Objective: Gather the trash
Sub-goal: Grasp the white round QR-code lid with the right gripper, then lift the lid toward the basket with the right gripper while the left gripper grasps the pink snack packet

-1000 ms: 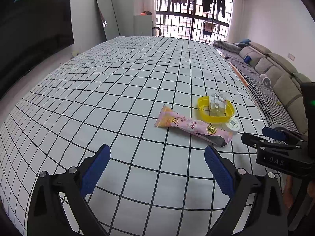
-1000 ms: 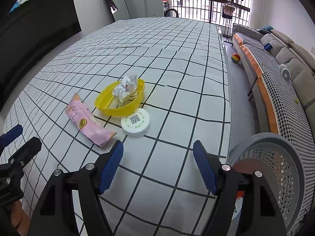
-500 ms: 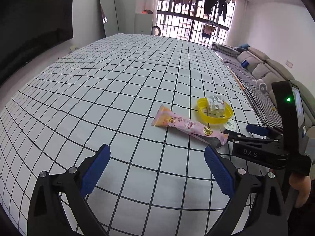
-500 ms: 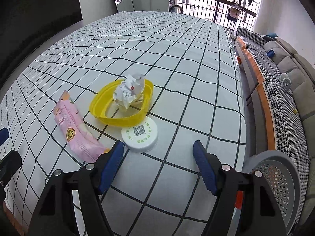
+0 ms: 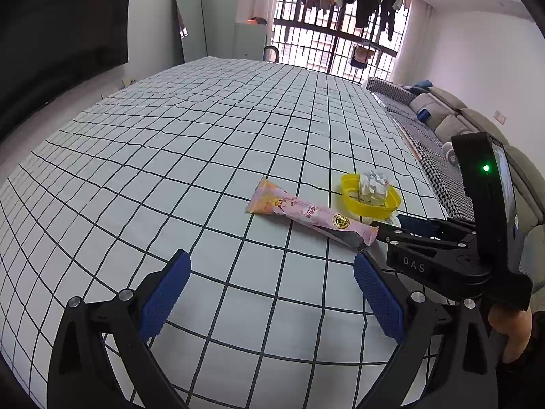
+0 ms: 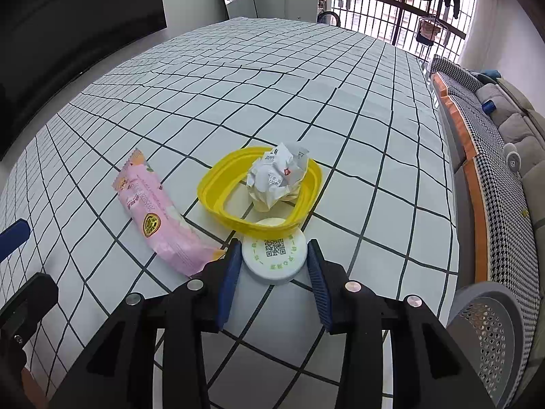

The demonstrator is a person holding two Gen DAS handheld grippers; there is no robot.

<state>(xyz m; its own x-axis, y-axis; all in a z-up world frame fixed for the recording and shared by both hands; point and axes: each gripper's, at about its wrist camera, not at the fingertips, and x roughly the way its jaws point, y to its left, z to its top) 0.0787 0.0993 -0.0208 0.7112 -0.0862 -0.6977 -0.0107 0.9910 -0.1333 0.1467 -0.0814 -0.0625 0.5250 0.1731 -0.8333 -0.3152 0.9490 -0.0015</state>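
A white round lid point(image 6: 274, 255) with a QR code lies on the checked tablecloth point(image 6: 357, 156), just in front of a yellow bowl point(image 6: 218, 184). My right gripper point(image 6: 273, 257) is closing, and its blue pads touch the lid's two sides. Crumpled white paper point(image 6: 276, 177) sits in the bowl. A pink snack wrapper point(image 6: 160, 218) lies flat to the left of the bowl. In the left wrist view my left gripper point(image 5: 272, 293) hangs open over bare cloth, short of the wrapper point(image 5: 306, 213). Here the right gripper point(image 5: 402, 226) hides most of the lid.
A grey perforated basket point(image 6: 487, 317) stands below the table's right edge. A sofa point(image 6: 494, 129) with a houndstooth cover runs along that side. A dark screen point(image 5: 61, 34) is on the left wall. The cloth-covered table stretches far back toward a barred window.
My right gripper moved forward to the white lid and its jaws narrowed from wide apart down to the lid's sides. The left gripper has stayed open and nearly still.
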